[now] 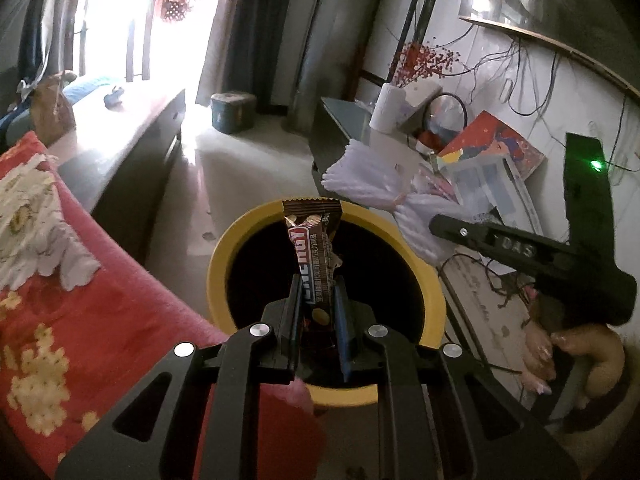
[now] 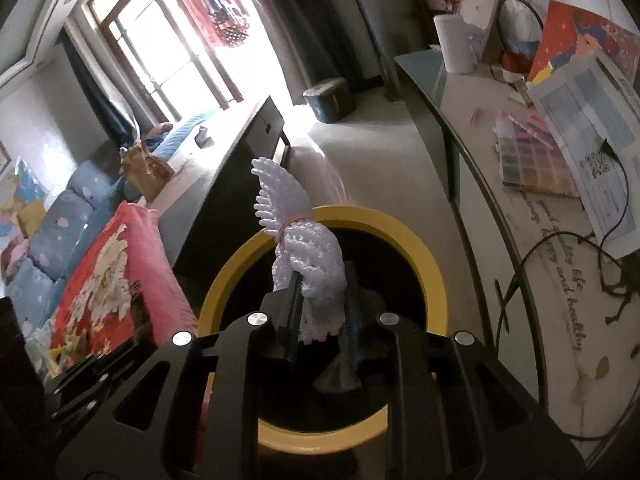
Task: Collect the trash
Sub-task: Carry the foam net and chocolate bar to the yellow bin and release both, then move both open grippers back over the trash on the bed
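Observation:
My left gripper [image 1: 318,300] is shut on a brown snack wrapper [image 1: 311,248] and holds it upright over the open mouth of a yellow-rimmed trash bin [image 1: 428,276]. My right gripper [image 2: 322,300] is shut on a white foam net bundle [image 2: 298,240] tied with a rubber band, held over the same bin [image 2: 424,256]. In the left wrist view the right gripper's body [image 1: 532,256] and the foam net [image 1: 376,180] show at the right of the bin, with the person's hand below.
A red floral blanket [image 1: 60,312] on a sofa lies left of the bin. A glass-topped desk [image 2: 460,92] with books, papers, cables and a tissue roll [image 2: 458,42] stands right. A dark low cabinet [image 2: 240,152] and a small box [image 2: 328,100] are beyond.

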{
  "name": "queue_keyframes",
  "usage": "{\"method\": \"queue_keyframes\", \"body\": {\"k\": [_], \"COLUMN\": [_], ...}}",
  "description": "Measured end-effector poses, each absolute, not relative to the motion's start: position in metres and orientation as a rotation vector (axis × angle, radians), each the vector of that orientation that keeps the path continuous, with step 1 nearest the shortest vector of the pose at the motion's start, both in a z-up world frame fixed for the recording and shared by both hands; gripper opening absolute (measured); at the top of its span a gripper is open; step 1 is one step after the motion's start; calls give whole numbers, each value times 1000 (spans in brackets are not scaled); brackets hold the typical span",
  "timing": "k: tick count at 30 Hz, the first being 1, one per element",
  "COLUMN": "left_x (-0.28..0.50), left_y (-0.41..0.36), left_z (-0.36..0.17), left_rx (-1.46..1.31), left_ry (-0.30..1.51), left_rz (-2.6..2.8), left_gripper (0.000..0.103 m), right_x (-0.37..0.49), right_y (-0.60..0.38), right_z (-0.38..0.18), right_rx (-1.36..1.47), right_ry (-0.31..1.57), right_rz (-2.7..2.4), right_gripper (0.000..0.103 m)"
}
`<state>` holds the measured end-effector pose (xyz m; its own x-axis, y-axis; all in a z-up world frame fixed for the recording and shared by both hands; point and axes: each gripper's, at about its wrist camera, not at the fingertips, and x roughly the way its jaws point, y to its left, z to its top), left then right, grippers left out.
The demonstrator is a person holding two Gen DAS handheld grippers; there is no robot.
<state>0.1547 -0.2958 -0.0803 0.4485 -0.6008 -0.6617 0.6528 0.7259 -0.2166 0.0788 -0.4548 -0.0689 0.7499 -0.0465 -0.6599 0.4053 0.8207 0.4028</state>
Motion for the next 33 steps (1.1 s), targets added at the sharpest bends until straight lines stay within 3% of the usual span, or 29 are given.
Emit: {"method": "queue_keyframes", "body": {"k": [1,3,5,9,12,18,33], "left_x": [158,165,168,166,161,152,123], "left_y": [-299,-299,-297,-286,-272,-240,-157], "left_z": [-83,-87,-88,-83,-73,-52,-17], "left_rx": [73,58,37,38,15,-10,-69], "left_ry": [792,798,802,777,741,675,538], "left_rz": [-768,-751,-759,-720,-684,-590,-418], "left_gripper": [24,54,58,84,96,96,96], "right_x": [79,78,78,76,74,73,79], "right_y": [-456,-458,-458,-458,-453,-441,-380], "right_z": [-70,-72,-71,-69,-65,-55,-34], "right_rx": [566,575,562,561,547,515,402], "right_ry": [689,686,687,673,648,611,594], "right_rz": [-267,-286,-292,-295,-290,-258,-92], "right_gripper": [33,40,43,49,53,60,61]}}
